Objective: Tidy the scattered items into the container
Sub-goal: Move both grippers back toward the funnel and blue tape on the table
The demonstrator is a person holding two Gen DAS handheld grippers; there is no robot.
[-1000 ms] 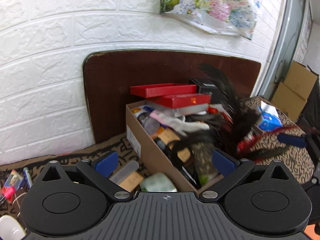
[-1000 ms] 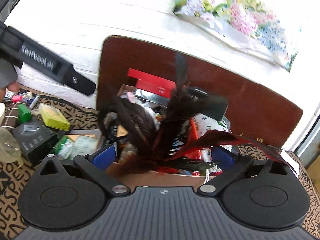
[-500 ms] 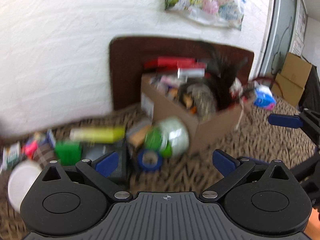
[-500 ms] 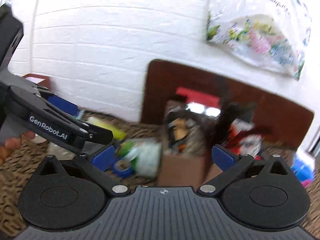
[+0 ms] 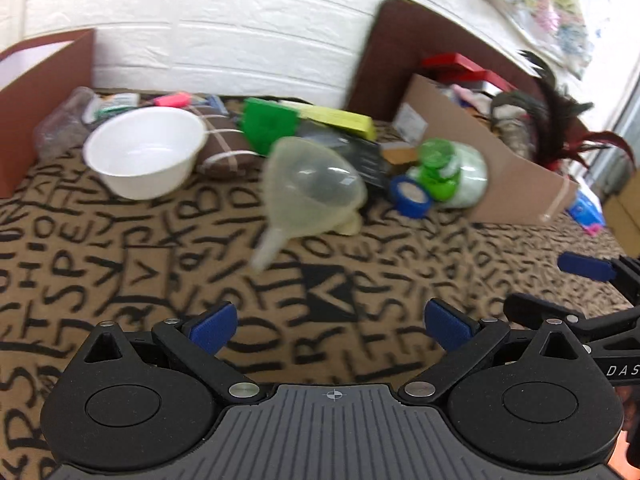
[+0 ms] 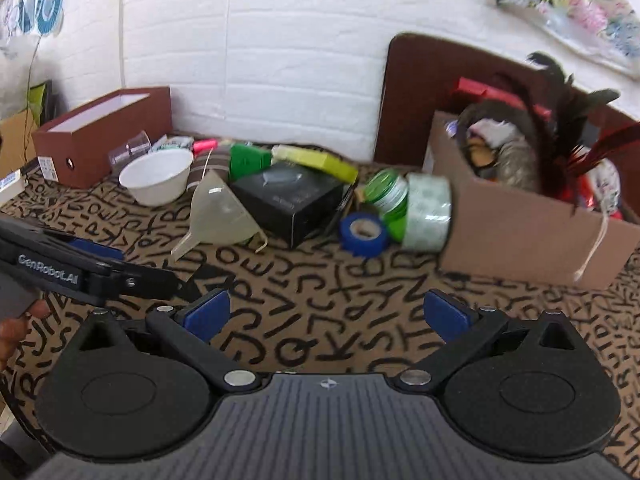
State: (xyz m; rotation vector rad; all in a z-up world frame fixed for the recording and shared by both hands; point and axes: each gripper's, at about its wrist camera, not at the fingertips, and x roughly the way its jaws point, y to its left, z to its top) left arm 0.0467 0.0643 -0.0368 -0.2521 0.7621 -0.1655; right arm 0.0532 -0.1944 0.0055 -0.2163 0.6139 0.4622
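Note:
A cardboard box (image 6: 520, 216) full of items and feathers stands at the right; it also shows in the left wrist view (image 5: 500, 168). Scattered on the lettered cloth lie a translucent funnel (image 5: 308, 192) (image 6: 218, 212), a white bowl (image 5: 144, 156) (image 6: 158, 176), a blue tape roll (image 6: 362, 234) (image 5: 412, 198), a clear tape roll (image 6: 426, 212), a green-lidded jar (image 5: 452, 168), a black box (image 6: 288, 196) and a green block (image 5: 270, 124). My left gripper (image 5: 332, 326) is open and empty, short of the funnel. My right gripper (image 6: 326, 314) is open and empty, short of the blue tape.
A brown shoebox (image 6: 100, 132) stands at the far left by the white brick wall. A dark brown board (image 6: 416, 92) leans behind the cardboard box. A yellow-green packet (image 6: 316, 160), a clear plastic cup (image 6: 130, 148) and pens lie behind the bowl.
Both grippers have pulled back from above the box and swung left and down over the cloth. The feather duster now sits in the box. Both grippers stay open.

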